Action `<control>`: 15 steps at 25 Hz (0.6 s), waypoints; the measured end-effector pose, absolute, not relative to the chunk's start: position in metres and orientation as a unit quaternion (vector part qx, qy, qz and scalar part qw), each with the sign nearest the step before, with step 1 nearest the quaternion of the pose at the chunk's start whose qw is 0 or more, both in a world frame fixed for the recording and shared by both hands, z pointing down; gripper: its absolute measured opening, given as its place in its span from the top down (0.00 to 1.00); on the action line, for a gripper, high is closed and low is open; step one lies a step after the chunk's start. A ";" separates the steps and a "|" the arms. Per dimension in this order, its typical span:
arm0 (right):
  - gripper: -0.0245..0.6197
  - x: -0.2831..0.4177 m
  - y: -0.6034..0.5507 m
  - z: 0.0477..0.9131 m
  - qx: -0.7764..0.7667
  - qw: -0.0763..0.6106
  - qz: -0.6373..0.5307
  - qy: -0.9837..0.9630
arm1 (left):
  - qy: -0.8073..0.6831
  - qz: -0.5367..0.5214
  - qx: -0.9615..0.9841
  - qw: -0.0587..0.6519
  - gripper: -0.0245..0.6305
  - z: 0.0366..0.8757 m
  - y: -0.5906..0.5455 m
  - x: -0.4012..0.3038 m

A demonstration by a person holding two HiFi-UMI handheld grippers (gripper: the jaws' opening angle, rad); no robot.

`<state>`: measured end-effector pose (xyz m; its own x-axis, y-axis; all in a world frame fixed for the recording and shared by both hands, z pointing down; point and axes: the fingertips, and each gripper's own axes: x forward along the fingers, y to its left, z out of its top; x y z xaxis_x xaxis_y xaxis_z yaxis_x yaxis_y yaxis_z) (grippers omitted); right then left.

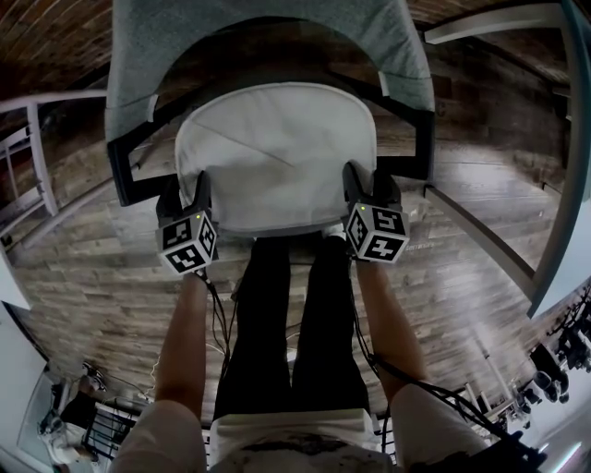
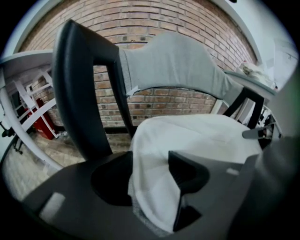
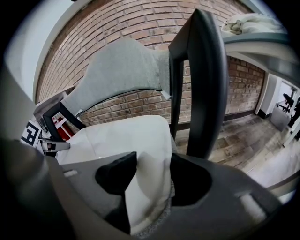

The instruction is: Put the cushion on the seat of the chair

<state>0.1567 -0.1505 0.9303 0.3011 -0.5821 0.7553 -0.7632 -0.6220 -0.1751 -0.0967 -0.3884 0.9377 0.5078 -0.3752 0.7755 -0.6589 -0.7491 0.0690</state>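
The white cushion (image 1: 277, 157) lies flat on the seat of the chair, under the grey curved backrest (image 1: 268, 37) and between the black arm frames (image 1: 120, 175). My left gripper (image 1: 185, 196) is at the cushion's front left corner and my right gripper (image 1: 371, 185) at its front right corner. In the left gripper view the cushion's edge (image 2: 154, 187) runs loosely between the spread jaws of the left gripper (image 2: 150, 180). In the right gripper view the cushion's edge (image 3: 147, 183) likewise sits between the wide jaws of the right gripper (image 3: 150, 180). Both grippers are open.
The person's legs (image 1: 286, 314) stand right in front of the chair on a wooden floor (image 1: 480, 277). White table frames stand at the left (image 1: 37, 139) and right (image 1: 499, 23). A brick wall (image 2: 140, 18) is behind the chair. A crumpled cloth (image 3: 248, 23) lies on the right table.
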 end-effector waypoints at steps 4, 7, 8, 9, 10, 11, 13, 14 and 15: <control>0.62 0.155 -0.148 0.923 0.802 0.104 0.414 -0.418 | -0.298 0.396 0.850 0.178 0.64 0.933 -0.387 -0.102; 0.62 0.157 -0.145 0.917 0.806 0.111 0.410 -0.411 | -0.292 0.396 0.852 0.178 0.64 0.926 -0.383 -0.102; 0.62 0.158 -0.143 0.915 0.808 0.113 0.409 -0.410 | -0.290 0.395 0.853 0.178 0.64 0.923 -0.382 -0.101; 0.62 0.159 -0.141 0.913 0.808 0.114 0.409 -0.409 | -0.288 0.394 0.854 0.179 0.64 0.920 -0.379 -0.100; 0.62 0.159 -0.139 0.910 0.808 0.114 0.408 -0.410 | -0.285 0.393 0.856 0.180 0.64 0.917 -0.377 -0.098; 0.62 0.159 -0.138 0.906 0.807 0.115 0.408 -0.411 | -0.281 0.389 0.858 0.181 0.64 0.912 -0.374 -0.096; 0.62 0.157 -0.138 0.894 0.806 0.114 0.406 -0.416 | -0.273 0.380 0.865 0.181 0.64 0.900 -0.370 -0.091; 0.62 0.155 -0.139 0.886 0.805 0.114 0.404 -0.419 | -0.268 0.376 0.868 0.181 0.64 0.892 -0.367 -0.089; 0.62 0.152 -0.140 0.878 0.804 0.113 0.402 -0.423 | -0.263 0.373 0.871 0.181 0.64 0.883 -0.365 -0.087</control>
<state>0.1519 -0.1403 0.8777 0.3183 -0.5896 0.7423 -0.7717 -0.6160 -0.1583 -0.0872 -0.3647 0.8826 0.5835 -0.3239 0.7447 -0.5933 -0.7962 0.1186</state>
